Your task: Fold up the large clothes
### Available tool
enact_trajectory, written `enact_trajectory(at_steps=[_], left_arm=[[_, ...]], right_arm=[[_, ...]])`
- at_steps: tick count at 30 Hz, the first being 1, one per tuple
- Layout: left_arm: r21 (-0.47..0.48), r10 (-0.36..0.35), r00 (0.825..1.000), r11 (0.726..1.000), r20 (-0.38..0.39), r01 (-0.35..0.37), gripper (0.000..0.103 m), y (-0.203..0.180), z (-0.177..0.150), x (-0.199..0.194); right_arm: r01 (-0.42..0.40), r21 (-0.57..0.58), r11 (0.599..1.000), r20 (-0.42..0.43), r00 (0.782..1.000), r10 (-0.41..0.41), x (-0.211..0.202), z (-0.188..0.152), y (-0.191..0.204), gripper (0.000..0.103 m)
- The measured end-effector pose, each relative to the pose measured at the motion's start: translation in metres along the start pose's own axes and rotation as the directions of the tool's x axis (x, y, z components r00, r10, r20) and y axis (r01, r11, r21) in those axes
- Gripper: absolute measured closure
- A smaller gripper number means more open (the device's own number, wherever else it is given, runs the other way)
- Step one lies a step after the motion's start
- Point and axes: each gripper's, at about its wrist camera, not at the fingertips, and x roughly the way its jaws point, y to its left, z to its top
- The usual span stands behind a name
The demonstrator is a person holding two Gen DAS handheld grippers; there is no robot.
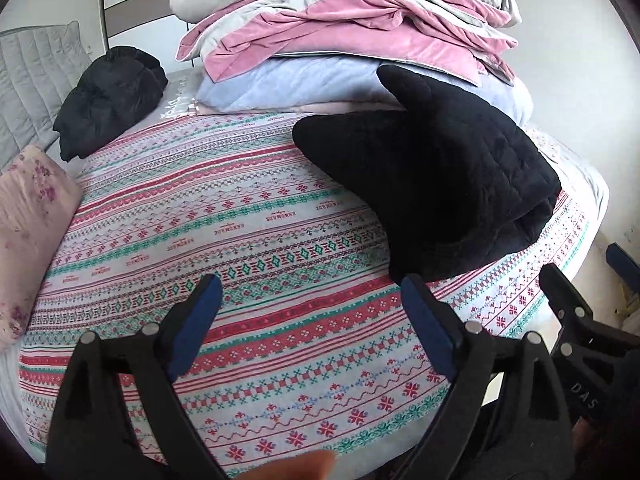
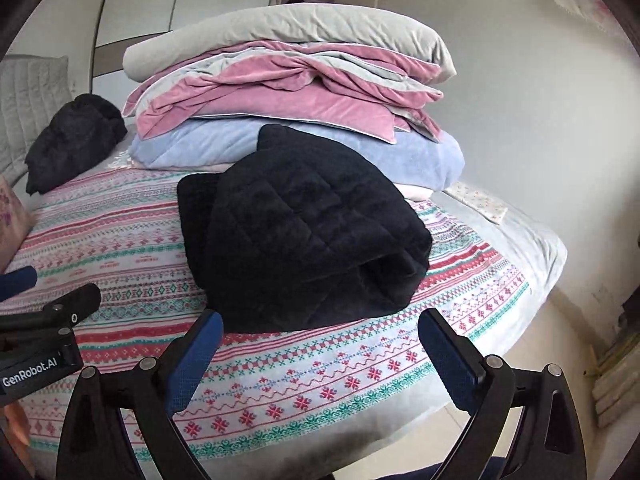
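Folding is looking nearly finished: black quilted garment (image 2: 304, 232) is lying bundled on the bedsheet (image 2: 120, 240), while left gripper (image 1: 310, 320) and right gripper (image 2: 320, 352) are hovering spread, holding nothing.

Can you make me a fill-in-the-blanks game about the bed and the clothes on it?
1. The folded garment in front of the grippers is ____ in colour.
2. Both the left gripper and the right gripper are ____, holding nothing.
3. The top blanket on the pile is ____.

Missing words: black; open; grey
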Motion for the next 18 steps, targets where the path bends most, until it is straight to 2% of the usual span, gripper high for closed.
enact_trajectory(at_steps=[5,9,18], left_arm=[[-0.013,-0.019,1.0,1.0,-0.014,0.019,0.012,0.0,0.0,0.004],[-0.016,-0.034,0.999,0.999,-0.002,0.034,0.012,-0.004,0.001,0.003],[0.007,-0.048,0.999,0.999,0.025,0.048,0.012,-0.011,0.001,-0.002]], right_arm=[[0.013,0.009,1.0,0.003,1.0,-0.014,-0.001,-0.001,-0.004,0.004],[0.048,0.014,0.999,0.019,0.999,-0.048,-0.002,0.001,-0.006,0.004],[0.055,0.031,0.998,0.022,0.998,-0.056,-0.002,0.003,-0.01,0.004]])
